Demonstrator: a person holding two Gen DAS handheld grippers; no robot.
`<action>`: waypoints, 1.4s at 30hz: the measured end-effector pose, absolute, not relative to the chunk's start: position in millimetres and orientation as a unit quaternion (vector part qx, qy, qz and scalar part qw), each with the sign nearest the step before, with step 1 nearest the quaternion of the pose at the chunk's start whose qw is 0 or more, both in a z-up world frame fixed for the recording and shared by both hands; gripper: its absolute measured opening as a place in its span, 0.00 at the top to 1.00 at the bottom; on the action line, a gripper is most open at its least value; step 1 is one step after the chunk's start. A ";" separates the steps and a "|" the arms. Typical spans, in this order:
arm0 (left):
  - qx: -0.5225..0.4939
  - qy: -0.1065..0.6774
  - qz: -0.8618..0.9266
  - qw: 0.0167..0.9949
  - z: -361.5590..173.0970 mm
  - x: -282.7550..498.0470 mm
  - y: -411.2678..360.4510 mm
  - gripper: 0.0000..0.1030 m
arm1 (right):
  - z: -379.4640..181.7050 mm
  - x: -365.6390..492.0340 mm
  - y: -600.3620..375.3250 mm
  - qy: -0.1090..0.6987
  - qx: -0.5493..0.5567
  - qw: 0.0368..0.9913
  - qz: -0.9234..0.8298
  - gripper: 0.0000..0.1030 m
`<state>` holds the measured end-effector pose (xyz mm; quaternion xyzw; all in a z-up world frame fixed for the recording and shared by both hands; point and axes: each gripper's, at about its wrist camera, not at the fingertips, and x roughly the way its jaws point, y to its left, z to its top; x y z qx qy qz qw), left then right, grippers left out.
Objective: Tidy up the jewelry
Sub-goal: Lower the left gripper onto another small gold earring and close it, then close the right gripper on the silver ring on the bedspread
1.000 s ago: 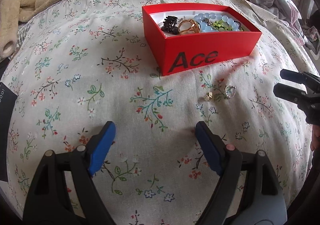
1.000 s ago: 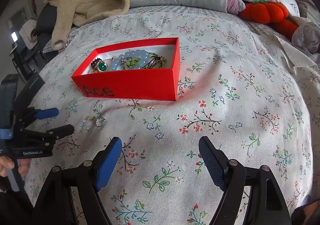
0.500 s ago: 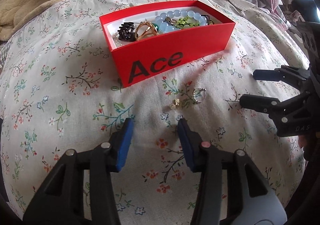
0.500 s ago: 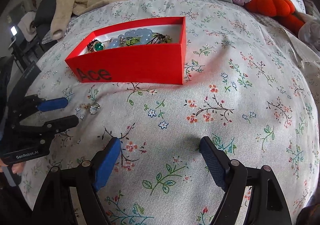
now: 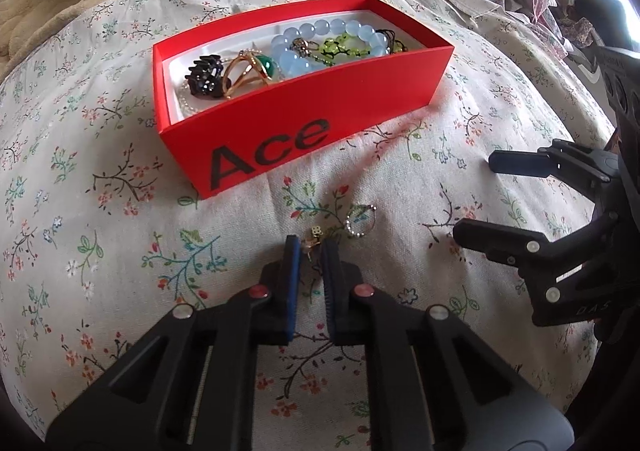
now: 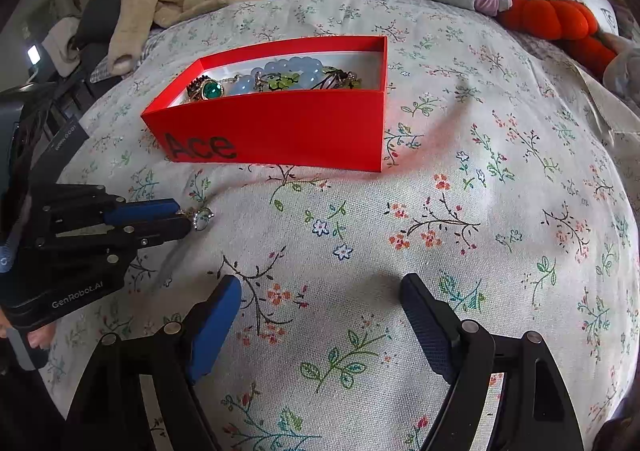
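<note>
The left hand-held gripper (image 5: 309, 247) hangs low over the flowered bed cover (image 5: 120, 251), its blue pads closing to a narrow gap around a small gold earring (image 5: 314, 235) that lies at their tips, though it is not clear that they already press on it. Just beside the earring lies a thin silver ring (image 5: 360, 222), and to the right the right hand-held gripper (image 6: 320, 303) hovers with its jaws wide apart and nothing between them. Farther back on the bed stands the red box (image 5: 360, 99) marked "Ace", holding a blue bead bracelet (image 5: 320, 39), a gold ring with a green stone (image 5: 250, 69) and a black hair clip (image 5: 205, 77).
</note>
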<state>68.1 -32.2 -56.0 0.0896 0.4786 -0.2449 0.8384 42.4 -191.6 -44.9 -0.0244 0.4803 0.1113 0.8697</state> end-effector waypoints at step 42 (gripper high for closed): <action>0.038 0.503 -0.183 0.844 -39.0 63.5 38.6 0.90 | -58.2 65.3 -90.7 0.476 -0.079 0.847 0.223 0.69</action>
